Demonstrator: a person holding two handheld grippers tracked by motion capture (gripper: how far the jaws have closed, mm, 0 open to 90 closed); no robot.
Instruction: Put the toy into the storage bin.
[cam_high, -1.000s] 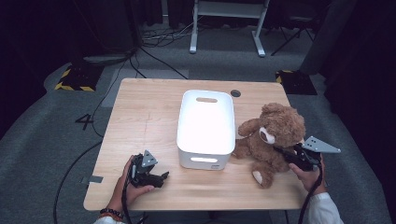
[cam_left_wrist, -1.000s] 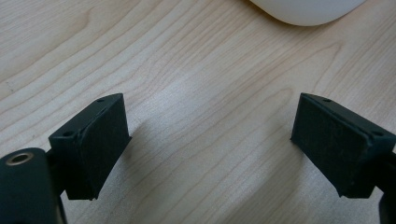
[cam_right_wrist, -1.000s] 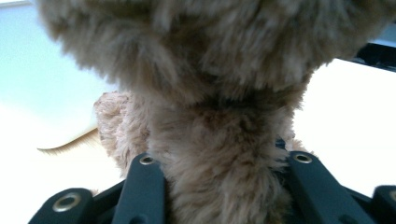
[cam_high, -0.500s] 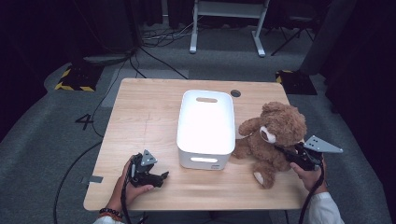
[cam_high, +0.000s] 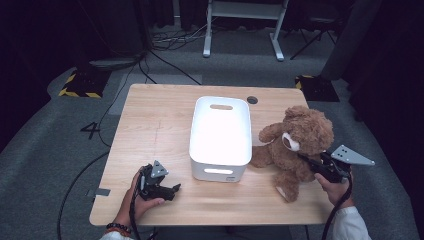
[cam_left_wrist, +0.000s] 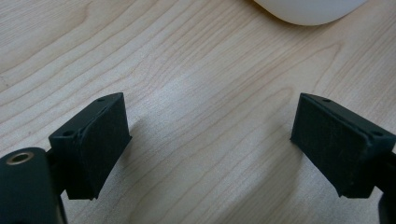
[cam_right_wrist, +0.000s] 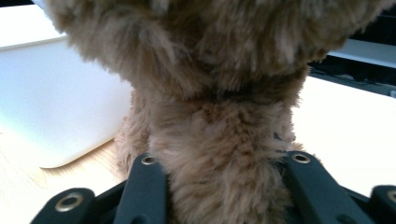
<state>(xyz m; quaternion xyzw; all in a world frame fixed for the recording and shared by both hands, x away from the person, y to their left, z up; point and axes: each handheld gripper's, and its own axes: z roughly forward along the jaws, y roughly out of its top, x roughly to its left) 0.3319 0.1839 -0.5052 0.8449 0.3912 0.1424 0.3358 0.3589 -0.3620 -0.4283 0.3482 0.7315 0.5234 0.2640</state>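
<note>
The right claw (cam_right_wrist: 224, 186) clamps the teddy bear (cam_high: 295, 145) beside the white bin (cam_high: 220, 137), while the left claw (cam_left_wrist: 210, 144) gapes wide, empty, over the worktop (cam_high: 155, 120).

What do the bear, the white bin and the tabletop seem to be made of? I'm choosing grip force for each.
Teddy bear: soft plush, with shaggy brown pile bulging between the right gripper jaws. White bin: probably moulded plastic, smooth and slightly glossy, with rounded corners and a cut-out handle. Table: light wood or wood-look laminate; grain lines show under a matte finish.
</note>
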